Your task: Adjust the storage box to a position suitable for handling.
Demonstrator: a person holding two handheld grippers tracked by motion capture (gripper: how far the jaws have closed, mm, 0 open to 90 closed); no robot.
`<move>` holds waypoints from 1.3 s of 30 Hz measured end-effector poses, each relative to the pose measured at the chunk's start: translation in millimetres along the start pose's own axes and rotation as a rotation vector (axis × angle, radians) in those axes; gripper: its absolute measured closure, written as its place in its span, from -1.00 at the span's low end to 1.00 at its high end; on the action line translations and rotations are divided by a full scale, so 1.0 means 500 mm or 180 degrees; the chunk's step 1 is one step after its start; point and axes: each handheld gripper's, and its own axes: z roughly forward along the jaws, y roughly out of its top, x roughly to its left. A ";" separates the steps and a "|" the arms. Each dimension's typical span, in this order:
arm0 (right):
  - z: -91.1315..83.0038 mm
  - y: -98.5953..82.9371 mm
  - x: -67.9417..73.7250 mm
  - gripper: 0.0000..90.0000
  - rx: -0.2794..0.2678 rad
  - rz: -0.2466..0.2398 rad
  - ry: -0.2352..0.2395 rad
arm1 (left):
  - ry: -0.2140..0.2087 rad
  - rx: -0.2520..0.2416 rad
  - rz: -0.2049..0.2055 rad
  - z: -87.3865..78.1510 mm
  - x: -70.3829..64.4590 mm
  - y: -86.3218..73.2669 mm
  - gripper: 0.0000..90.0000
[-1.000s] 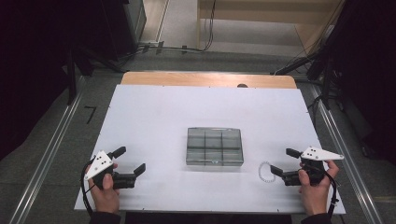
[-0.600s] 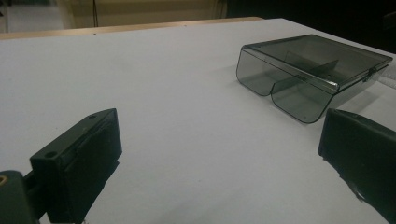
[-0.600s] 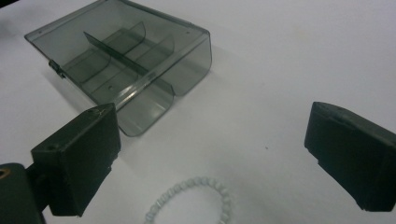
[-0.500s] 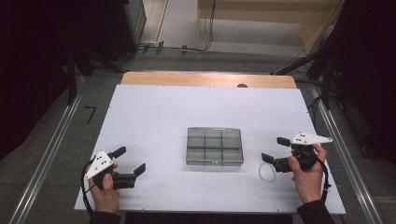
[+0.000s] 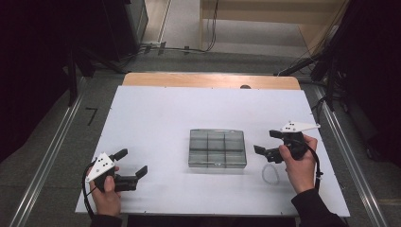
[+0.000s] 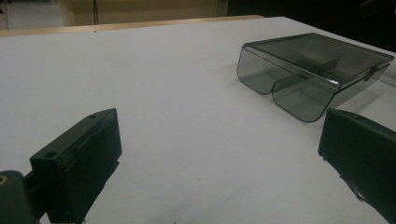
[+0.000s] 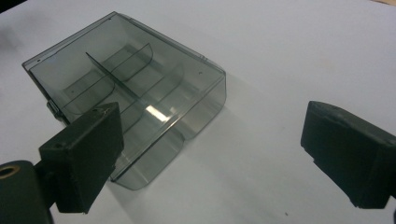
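We note the clear smoky-grey compartment box [image 5: 217, 148] near the middle of the white table [image 5: 156, 118], a little toward the near edge. Its long axis runs left to right across the table, lid closed as far as we can tell, thin dividers visible through the walls in a grid of small cells.

The right gripper [image 5: 272, 144] hangs just beside the box's right end, raised slightly off the surface, jaws spread wide and holding nothing. From it the box lies to the left, so the short right-hand wall faces the jaws. In the right gripper view the box [image 7: 130, 100] sits ahead and to the left of the open jaws, one rounded corner nearest.

The left gripper [image 5: 132, 165] rests well apart at the near left, jaws likewise spread and empty. In the left gripper view the box [image 6: 313, 74] is ahead and to the right, across bare tabletop.

We judge the right hand [image 5: 298, 163] the nearer, and the likely one to reach the box first.

Materials: hard glossy plastic, thin-walled, rounded corners, probably light and slippery under rubbery black pads. A small loop of pale cord or wire [image 5: 270, 174] lies on the table near the right hand; we cannot tell what it is
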 end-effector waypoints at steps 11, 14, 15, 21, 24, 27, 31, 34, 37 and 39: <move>0.042 0.053 0.001 -0.76 0.0069 -0.0059 0.0045 | -0.0004 -0.0001 0.0003 0.000 -0.001 0.000 -1.00; 0.050 0.061 0.001 -0.75 0.0074 -0.0052 0.0047 | -0.0004 0.0002 0.0003 -0.001 0.000 0.000 -1.00; 0.053 0.064 0.001 -0.74 0.0069 -0.0040 0.0055 | -0.0003 0.0005 0.0003 -0.001 0.000 0.000 -1.00; 0.070 0.088 0.001 -0.56 0.0104 -0.0051 0.0075 | 0.0001 -0.0003 0.0000 -0.001 0.000 0.000 -1.00; 0.078 0.099 -0.001 -0.39 0.0128 -0.0030 0.0152 | 0.0022 -0.0013 -0.0009 -0.002 0.000 0.000 -1.00; 0.088 0.108 -0.001 -0.28 0.0168 -0.0036 0.0155 | 0.0025 -0.0011 -0.0009 -0.002 0.000 0.000 -1.00; 0.101 0.119 0.001 -0.15 0.0220 -0.0038 0.0145 | 0.0021 -0.0016 -0.0012 -0.002 0.000 0.000 -1.00; 0.113 0.127 0.003 -0.04 0.0296 -0.0056 0.0181 | 0.0013 -0.0018 -0.0015 -0.003 0.000 0.000 -1.00; 0.127 0.135 0.004 0.04 0.0358 -0.0068 0.0237 | 0.0010 -0.0017 -0.0016 -0.003 0.001 0.000 -1.00; 0.136 0.139 0.004 0.12 0.0378 -0.0033 0.0247 | 0.0007 -0.0019 -0.0017 -0.003 0.001 0.000 -1.00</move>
